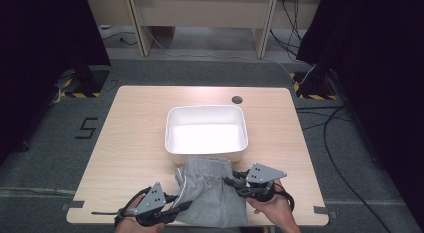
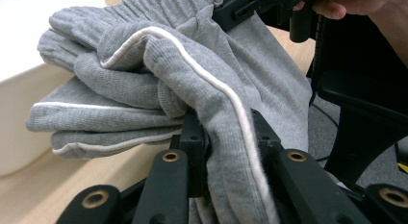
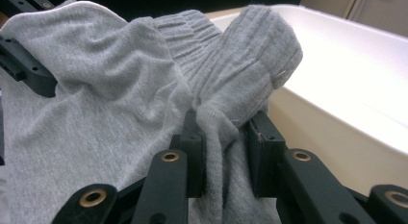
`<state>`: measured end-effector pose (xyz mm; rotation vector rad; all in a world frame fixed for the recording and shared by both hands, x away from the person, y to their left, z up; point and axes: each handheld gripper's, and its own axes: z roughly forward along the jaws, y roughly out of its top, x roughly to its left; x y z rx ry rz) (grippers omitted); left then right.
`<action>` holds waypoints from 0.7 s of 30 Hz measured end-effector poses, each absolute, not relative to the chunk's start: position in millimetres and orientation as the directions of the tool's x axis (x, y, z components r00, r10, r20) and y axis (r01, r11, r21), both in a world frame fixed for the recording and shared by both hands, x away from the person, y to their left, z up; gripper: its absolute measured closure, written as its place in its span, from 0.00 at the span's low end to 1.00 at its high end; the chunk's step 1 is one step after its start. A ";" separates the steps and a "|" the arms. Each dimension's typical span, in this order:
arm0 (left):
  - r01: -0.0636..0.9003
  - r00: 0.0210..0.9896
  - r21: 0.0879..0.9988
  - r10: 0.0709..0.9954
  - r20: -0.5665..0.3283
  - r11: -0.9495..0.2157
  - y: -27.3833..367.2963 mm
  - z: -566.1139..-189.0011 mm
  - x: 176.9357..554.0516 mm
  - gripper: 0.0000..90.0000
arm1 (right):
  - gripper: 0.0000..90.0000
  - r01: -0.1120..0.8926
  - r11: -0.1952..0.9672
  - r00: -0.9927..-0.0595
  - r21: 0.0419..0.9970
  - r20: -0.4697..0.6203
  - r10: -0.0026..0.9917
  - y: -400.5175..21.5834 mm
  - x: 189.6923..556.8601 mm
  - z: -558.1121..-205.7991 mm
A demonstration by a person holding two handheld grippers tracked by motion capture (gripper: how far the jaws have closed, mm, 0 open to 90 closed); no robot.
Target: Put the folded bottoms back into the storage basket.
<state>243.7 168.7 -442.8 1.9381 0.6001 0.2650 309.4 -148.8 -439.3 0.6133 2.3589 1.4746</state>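
A folded grey garment with white piping (image 1: 209, 193) hangs between my two grippers at the table's near edge, its ribbed waistband just in front of the white tub (image 1: 206, 113). My left gripper (image 1: 176, 207) is shut on the garment's left side; in the left gripper view the grey cloth (image 2: 159, 80) is bunched between the jaws of that gripper (image 2: 226, 137). My right gripper (image 1: 231, 183) is shut on the right side of the waistband. In the right gripper view a fold of cloth (image 3: 120, 89) is pinched at my right gripper (image 3: 225, 140), with the tub (image 3: 346, 84) close behind.
The white tub is empty and sits mid-table on the light wooden table (image 1: 135, 133). A dark round hole (image 1: 237, 99) lies behind the tub. Cables (image 1: 330, 138) trail over the grey floor to the right. Desk legs (image 1: 142, 33) stand beyond the table.
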 end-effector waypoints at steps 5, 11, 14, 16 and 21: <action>0.262 0.855 0.904 0.516 -0.055 -0.337 168.9 -430.3 247.0 0.81 | 0.81 0.172 0.379 -0.867 0.909 -0.043 0.497 -146.2 309.1 -424.8; 0.245 0.858 0.912 0.511 -0.046 -0.328 171.8 -417.5 247.0 0.81 | 0.81 0.149 0.379 -0.875 0.913 -0.056 0.480 -142.3 311.6 -410.9; 0.232 0.861 0.917 0.507 -0.037 -0.326 173.6 -406.4 246.6 0.81 | 0.81 0.138 0.378 -0.879 0.915 -0.062 0.472 -141.6 312.8 -399.9; 0.229 0.861 0.918 0.508 -0.036 -0.325 174.3 -401.3 248.2 0.81 | 0.81 0.125 0.382 -0.882 0.916 -0.074 0.465 -140.9 314.9 -393.4; 0.238 0.857 0.920 0.513 -0.047 -0.312 175.0 -392.4 260.6 0.81 | 0.81 0.114 0.384 -0.884 0.916 -0.083 0.460 -137.9 327.5 -379.0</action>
